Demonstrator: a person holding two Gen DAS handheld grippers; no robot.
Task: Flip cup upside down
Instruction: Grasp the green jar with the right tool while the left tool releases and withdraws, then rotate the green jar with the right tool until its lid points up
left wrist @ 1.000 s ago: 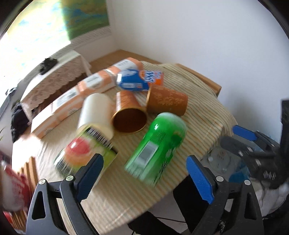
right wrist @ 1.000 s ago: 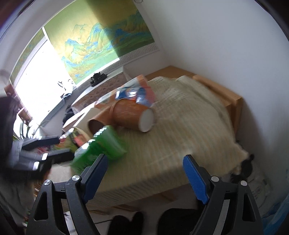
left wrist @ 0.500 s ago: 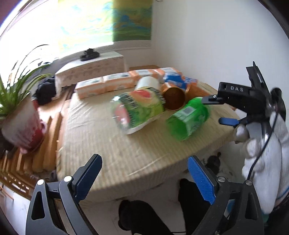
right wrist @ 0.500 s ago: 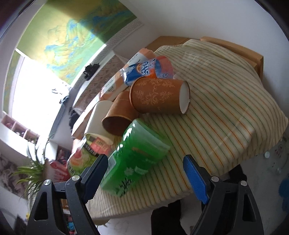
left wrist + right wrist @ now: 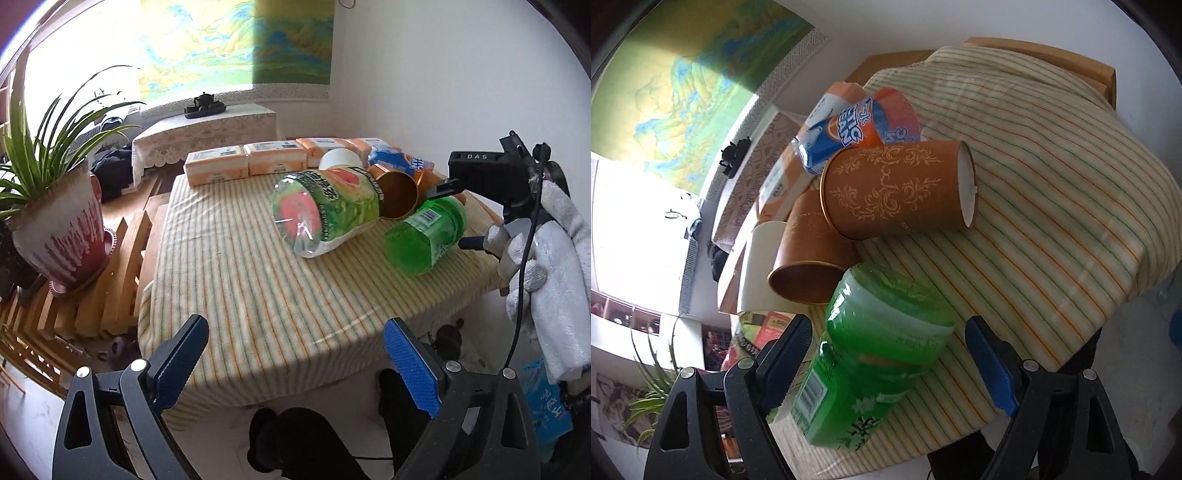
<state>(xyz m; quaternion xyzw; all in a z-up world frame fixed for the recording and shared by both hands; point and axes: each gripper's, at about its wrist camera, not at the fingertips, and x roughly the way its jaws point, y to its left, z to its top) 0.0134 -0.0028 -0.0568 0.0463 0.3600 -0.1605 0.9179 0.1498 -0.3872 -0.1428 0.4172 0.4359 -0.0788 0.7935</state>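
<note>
Left wrist view, "DAS" on right gripper (image 5: 466, 210), both grippers released, left gripper (image 5: 295, 360), barcoded green bottle (image 5: 424, 236).

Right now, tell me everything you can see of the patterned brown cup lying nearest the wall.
The patterned brown cup looks like paper, brown with paler scrollwork and a white base. It lies on its side on the striped cloth, base toward the wall, rim resting against a second brown cup. An orange-blue packet leans on it. Nothing grips it.

cups (image 5: 894, 192) behind bottle (image 5: 875, 354) | boxes (image 5: 273, 162) along table (image 5: 236, 295) rear
</note>
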